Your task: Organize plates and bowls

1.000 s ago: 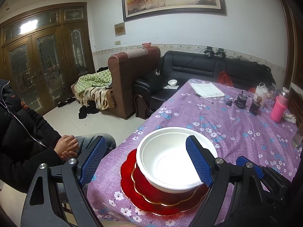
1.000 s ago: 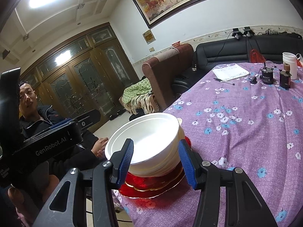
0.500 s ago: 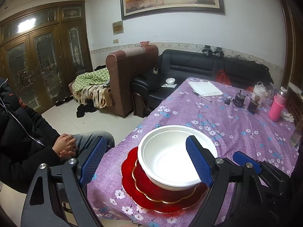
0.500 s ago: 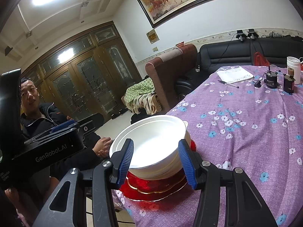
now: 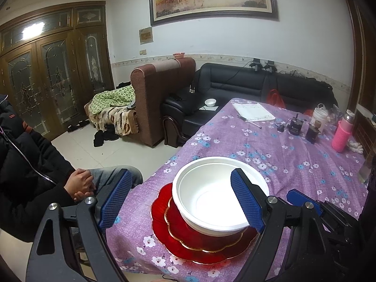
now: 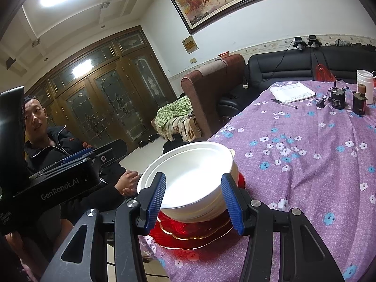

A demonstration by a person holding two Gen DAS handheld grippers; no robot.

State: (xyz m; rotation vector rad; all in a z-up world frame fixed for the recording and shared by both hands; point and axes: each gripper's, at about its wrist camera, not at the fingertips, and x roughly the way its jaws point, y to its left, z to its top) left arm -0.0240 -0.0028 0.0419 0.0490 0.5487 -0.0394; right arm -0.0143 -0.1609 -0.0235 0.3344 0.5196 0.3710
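White bowls sit nested on stacked red scalloped plates near the table's left edge; the same stack shows in the right wrist view as bowls on red plates. My left gripper is open and empty, held back from the stack, its right finger over the bowl's rim in the picture. My right gripper is open and empty, its blue pads either side of the bowls' near wall, apart from it. The left gripper's body shows at the left of the right wrist view.
A purple flowered tablecloth covers the table. At its far end lie a notebook, a pen, small dark jars, a white tub and a pink bottle. A seated man is close to the table's left edge.
Both grippers have drawn back and risen a little from the stack. The bowls and plates have not moved. Both grippers stay open.
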